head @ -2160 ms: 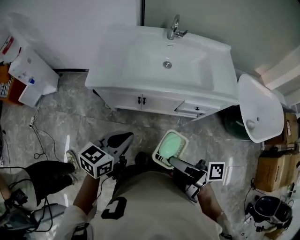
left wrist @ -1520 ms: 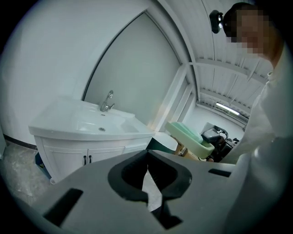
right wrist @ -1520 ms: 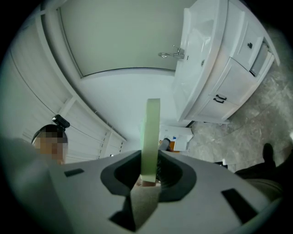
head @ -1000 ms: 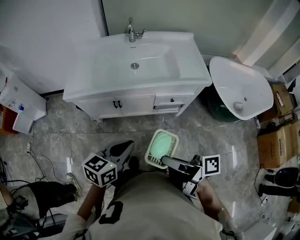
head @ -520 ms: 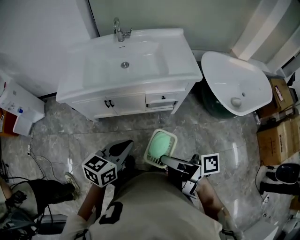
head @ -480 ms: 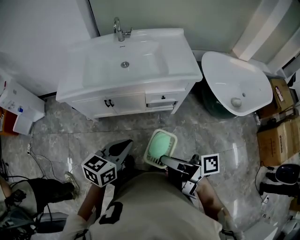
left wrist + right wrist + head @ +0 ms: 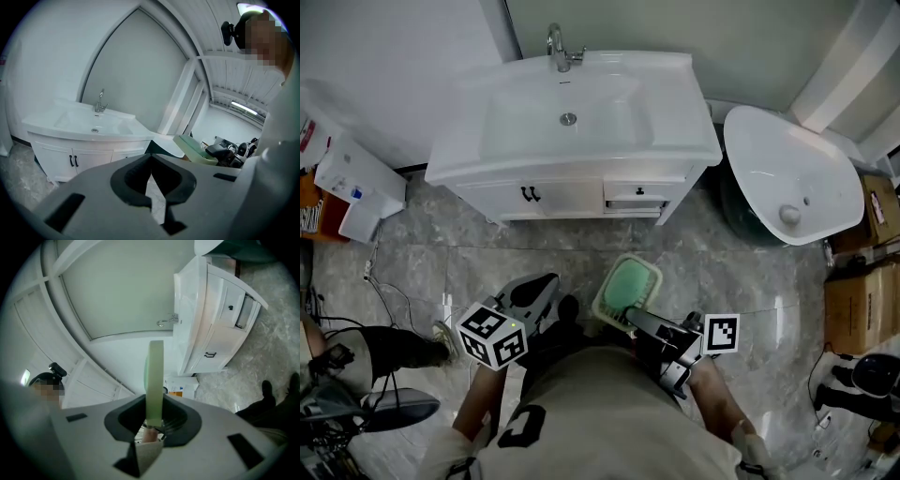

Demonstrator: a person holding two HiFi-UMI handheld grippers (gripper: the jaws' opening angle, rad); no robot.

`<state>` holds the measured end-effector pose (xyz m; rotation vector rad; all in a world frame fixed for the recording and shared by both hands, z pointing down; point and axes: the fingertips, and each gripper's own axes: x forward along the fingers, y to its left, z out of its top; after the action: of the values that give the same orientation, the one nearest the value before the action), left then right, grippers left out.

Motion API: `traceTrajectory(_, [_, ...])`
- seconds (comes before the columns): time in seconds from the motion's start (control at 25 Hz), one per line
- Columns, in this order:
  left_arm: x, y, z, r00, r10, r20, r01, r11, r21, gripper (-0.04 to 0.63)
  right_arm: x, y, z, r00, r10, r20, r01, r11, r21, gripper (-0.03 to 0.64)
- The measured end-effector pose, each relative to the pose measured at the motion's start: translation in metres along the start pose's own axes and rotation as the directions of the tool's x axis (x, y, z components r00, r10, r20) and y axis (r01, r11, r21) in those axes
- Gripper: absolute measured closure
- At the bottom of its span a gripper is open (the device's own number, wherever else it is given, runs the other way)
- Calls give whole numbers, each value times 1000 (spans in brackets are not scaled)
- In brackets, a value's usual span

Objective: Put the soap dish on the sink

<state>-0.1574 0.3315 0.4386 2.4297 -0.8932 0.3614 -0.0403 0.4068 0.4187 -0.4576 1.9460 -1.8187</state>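
Note:
The soap dish [image 7: 628, 285], pale green with a cream rim, hangs over the marble floor in front of me, with my right gripper [image 7: 632, 318] shut on its near edge. In the right gripper view the soap dish [image 7: 155, 380] stands edge-on, pinched between the jaws of the right gripper [image 7: 153, 421]. The white sink [image 7: 572, 117], with a chrome tap [image 7: 559, 43], tops a white cabinet straight ahead, some way beyond the dish. My left gripper [image 7: 538, 287] is shut with nothing in it, level with the dish on its left. From the left gripper [image 7: 151, 159] I see the sink [image 7: 89, 124] and the soap dish [image 7: 194, 147].
A loose white basin [image 7: 787, 178] leans over a dark green bin to the right of the cabinet. Cardboard boxes [image 7: 861, 302] stand further right. A white box [image 7: 358, 184] and cables [image 7: 389, 281] lie on the floor at the left.
The head view has swung, so the sink now sits further right in the picture than half a second ago. Both grippers keep their places before my body, the dish still held.

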Motion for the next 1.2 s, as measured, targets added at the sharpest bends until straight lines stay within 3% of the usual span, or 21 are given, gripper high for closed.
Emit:
traceTrajectory(0.44, [19,23,19,999,-45,-4,45,999,2,575,24,16,24,998,25,63,-24,999,-29,540])
traceTrajectory(0.76, [32,79,43,995,-96,10,96,995,-4,575,75,21,52,993,36,114,-31,999,-45,538])
traceTrajectory(1.2, [30,148,74,993,-108,49,109,993,-37,575,147,10,77,996,-31,79,35,998,-43,538])
